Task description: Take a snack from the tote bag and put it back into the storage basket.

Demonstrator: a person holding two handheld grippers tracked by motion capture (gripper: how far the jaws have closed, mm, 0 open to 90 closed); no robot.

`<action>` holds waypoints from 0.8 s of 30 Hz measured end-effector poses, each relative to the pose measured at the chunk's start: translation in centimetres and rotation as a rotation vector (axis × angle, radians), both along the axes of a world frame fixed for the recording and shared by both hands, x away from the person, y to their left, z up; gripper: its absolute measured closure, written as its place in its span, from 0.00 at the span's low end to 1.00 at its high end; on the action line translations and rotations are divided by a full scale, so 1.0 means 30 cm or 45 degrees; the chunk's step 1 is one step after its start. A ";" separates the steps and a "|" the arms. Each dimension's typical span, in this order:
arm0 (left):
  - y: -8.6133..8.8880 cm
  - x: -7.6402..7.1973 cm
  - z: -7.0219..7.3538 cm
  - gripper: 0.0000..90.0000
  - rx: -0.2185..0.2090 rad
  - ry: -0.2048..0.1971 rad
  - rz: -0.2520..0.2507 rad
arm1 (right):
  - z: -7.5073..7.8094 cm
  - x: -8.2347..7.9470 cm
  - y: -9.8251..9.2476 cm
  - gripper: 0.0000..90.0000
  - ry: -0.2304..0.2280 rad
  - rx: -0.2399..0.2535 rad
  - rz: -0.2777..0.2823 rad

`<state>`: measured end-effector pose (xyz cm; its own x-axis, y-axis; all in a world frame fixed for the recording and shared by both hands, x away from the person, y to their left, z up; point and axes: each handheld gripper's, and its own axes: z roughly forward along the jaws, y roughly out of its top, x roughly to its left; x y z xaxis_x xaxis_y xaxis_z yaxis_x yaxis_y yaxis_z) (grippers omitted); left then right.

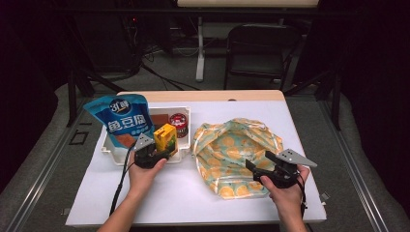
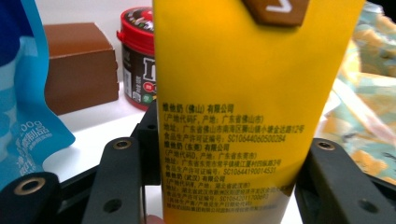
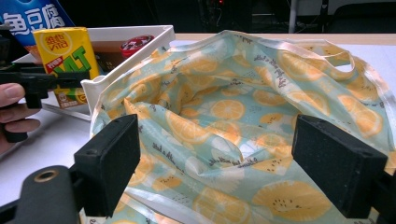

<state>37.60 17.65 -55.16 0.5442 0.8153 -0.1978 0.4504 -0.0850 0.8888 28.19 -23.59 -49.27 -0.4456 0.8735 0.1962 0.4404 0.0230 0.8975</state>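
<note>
A yellow drink carton point(image 1: 166, 137) stands upright at the front of the white tray point(image 1: 187, 112). My left gripper point(image 1: 162, 152) is shut on it, one jaw on each side of the carton point(image 2: 229, 116); the right gripper view shows that carton point(image 3: 65, 51) held at its middle. To the right lies a fabric bag point(image 1: 232, 145) with an orange-slice print, its mouth wide. My right gripper point(image 1: 260, 162) is open at the bag's near right edge. Its jaws point(image 3: 217, 149) stand apart above the bag's cloth point(image 3: 233, 102) with nothing between them.
A blue snack pouch point(image 1: 121, 118) stands at the tray's left. A red-lidded jar point(image 2: 137, 56) and a brown box point(image 2: 79, 65) sit at the tray's back. The table's white cover ends close in front of both hands. A black chair point(image 1: 258, 48) stands behind the table.
</note>
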 end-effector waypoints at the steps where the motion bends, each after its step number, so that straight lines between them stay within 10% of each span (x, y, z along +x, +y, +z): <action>1: 0.000 0.004 -0.004 0.58 0.007 0.008 0.005 | -0.003 0.001 0.002 0.16 -0.002 0.008 0.001; 24: -0.044 0.076 -0.029 0.57 0.139 0.035 -0.013 | -0.013 0.012 -0.007 0.17 0.009 0.022 -0.014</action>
<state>39.89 16.32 -56.03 0.5484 0.8271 -0.1230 0.4733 -0.1858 0.8611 28.55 -23.79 -49.67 -0.4342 0.8750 0.2144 0.4470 0.0027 0.8945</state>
